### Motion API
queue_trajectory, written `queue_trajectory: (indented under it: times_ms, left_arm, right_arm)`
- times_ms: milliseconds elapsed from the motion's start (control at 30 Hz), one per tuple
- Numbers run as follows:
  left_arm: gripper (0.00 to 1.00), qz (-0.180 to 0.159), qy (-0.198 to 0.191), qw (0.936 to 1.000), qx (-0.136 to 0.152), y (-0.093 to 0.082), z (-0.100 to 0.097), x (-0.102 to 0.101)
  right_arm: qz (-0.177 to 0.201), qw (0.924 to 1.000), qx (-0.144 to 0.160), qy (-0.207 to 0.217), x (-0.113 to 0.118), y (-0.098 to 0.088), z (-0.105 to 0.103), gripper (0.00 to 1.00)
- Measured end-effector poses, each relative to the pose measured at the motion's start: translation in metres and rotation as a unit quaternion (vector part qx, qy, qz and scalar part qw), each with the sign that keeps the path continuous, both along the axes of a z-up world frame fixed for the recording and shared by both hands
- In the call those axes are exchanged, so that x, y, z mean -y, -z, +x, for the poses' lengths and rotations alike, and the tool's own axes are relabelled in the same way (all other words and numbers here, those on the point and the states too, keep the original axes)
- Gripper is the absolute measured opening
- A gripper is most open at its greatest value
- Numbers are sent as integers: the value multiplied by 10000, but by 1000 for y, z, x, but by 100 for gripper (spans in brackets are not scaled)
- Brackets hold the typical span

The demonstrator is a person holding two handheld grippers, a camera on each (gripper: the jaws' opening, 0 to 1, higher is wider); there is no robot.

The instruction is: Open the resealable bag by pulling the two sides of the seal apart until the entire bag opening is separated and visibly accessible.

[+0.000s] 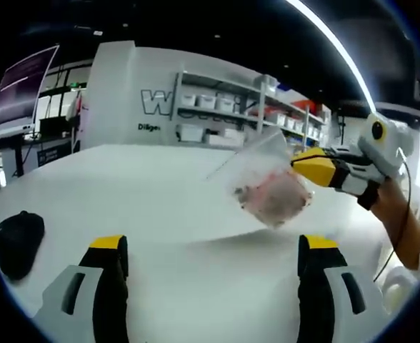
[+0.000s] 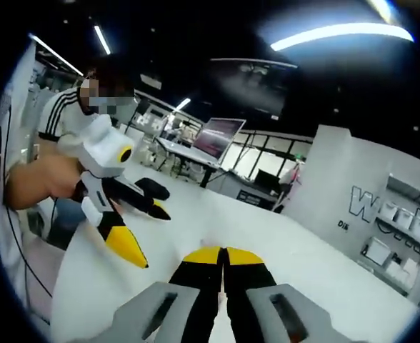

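Right gripper (image 1: pixel 303 163) pinches the bag (image 1: pixel 267 187) aloft, right of centre frame.
Clear bag, pinkish contents, tilted above the table (image 1: pixel 124 186); left gripper (image 1: pixel 213 257) jaws apart, empty.

Clear glossy plastic bag (image 1: pixel 267 182), matt table (image 1: pixel 124 186)

The pinkish contents of the resealable bag (image 1: pixel 271 187) are too blurred to identify. Lettering on the white wall (image 1: pixel 153 100) is cut short by shelving. In the right gripper view, the pressed-together fingers (image 2: pixel 208 275) hide whatever lies between them; no bag edge is discernible.
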State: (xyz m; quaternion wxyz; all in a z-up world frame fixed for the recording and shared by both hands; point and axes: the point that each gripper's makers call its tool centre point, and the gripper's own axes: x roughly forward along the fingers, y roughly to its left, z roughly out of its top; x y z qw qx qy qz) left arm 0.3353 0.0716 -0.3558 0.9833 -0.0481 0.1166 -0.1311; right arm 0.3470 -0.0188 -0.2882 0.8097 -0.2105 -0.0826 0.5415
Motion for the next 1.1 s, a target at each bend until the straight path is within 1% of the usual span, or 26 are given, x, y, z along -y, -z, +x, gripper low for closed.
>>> queue_trajectory:
  times_ms: [100, 233, 433, 600, 633, 733, 833, 933, 1000, 1033, 1100]
  left_arm:
    - [98, -52, 24, 10000, 24, -1, -2, 1]
    - [98, -141, 67, 9999, 55, -4, -7, 2]
    - [97, -215, 139, 9997, 62, -6, -13, 5]
    - [96, -329, 228, 9991, 111, -11, -22, 9]
    - [95, -349, 246, 9990, 111, -11, -24, 10]
    - [92, -489, 322, 9982, 124, -13, -31, 14]
    - [88, -737, 474, 9960, 147, -17, -37, 22]
    - [81, -913, 593, 9940, 124, -16, -41, 29]
    - [71, -1215, 686, 9901, 151, -19, -44, 36]
    - [68, -1409, 772, 9868, 181, -22, -45, 40]
    - [58, -1675, 868, 9818, 217, -27, -45, 44]
  right_arm:
    - [36, 10000, -27, -20, 2, 2, -6, 0]
    - [57, 9999, -57, -82, 8, 8, -19, 0]
    - [226, 9995, -183, -84, 20, 15, -32, 0]
    - [397, 9985, -375, -98, 28, 24, -37, 0]
    - [470, 9977, -472, -121, 29, 27, -39, 0]
    - [535, 9969, -568, -98, 33, 32, -39, 0]
    - [617, 9966, -532, -84, 36, 26, -40, 0]
    - [650, 9963, -549, -66, 37, 26, -40, 0]
    - [635, 9965, -538, -68, 37, 26, -41, 0]
    - [621, 9966, -535, -88, 37, 27, -42, 0]
    - [586, 9968, -529, -115, 37, 28, -42, 0]
